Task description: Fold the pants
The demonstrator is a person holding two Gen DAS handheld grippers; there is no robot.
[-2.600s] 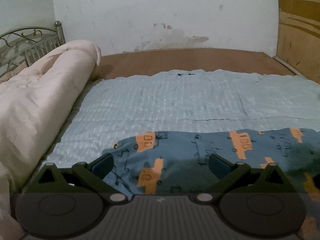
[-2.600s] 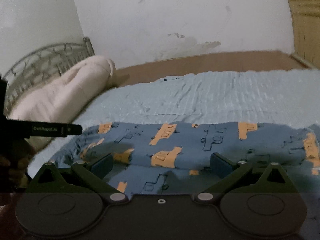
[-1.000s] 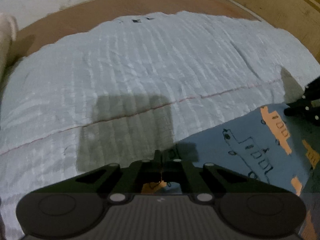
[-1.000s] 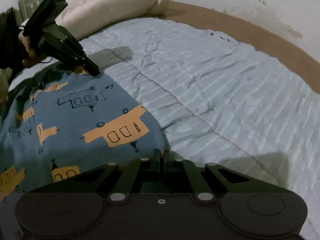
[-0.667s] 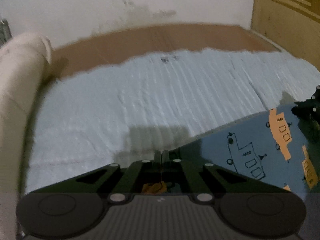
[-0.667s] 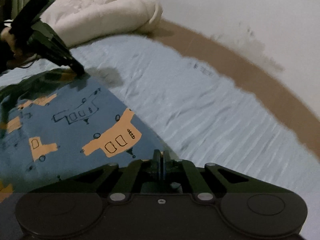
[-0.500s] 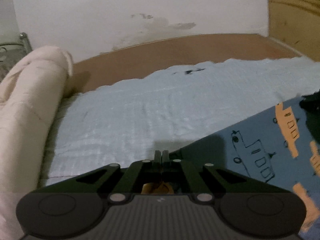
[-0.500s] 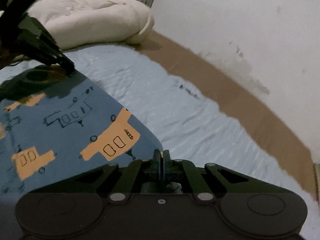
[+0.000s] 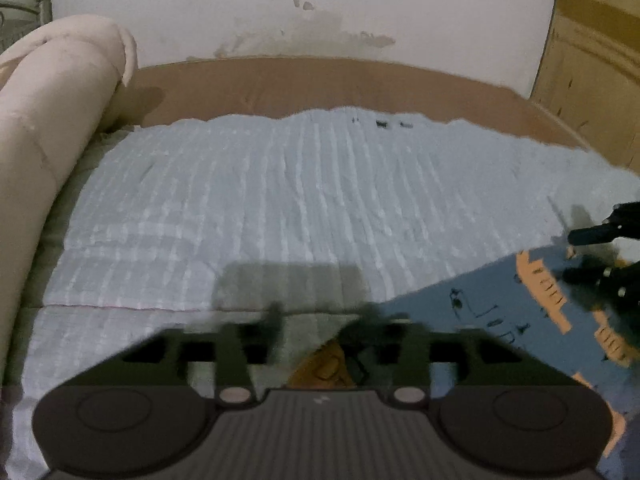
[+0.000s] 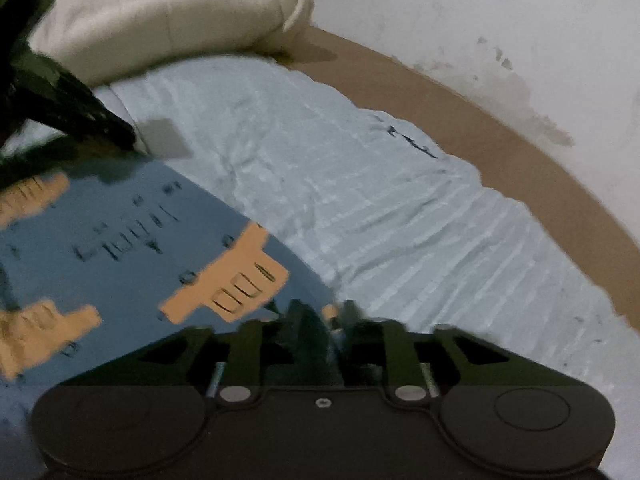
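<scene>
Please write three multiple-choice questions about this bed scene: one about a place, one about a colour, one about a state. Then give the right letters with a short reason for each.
1. Where do the pants lie?
A. on the pale blue bedspread
B. on the floor
C. on the rolled cream duvet

2. What colour are the filled shapes printed on the pants?
A. green
B. orange
C. white

3. How do the jaws of the left gripper stand?
A. apart
B. pressed together
C. out of view

Answers: 1 A, the blue fabric lies flat on the bedspread. 2 B, orange patches show. 3 A, a gap shows between its fingers; they have just been opening.

Rolled cream duvet [image 9: 48, 128] beside pale-blue bedspread [image 9: 280, 200]
</scene>
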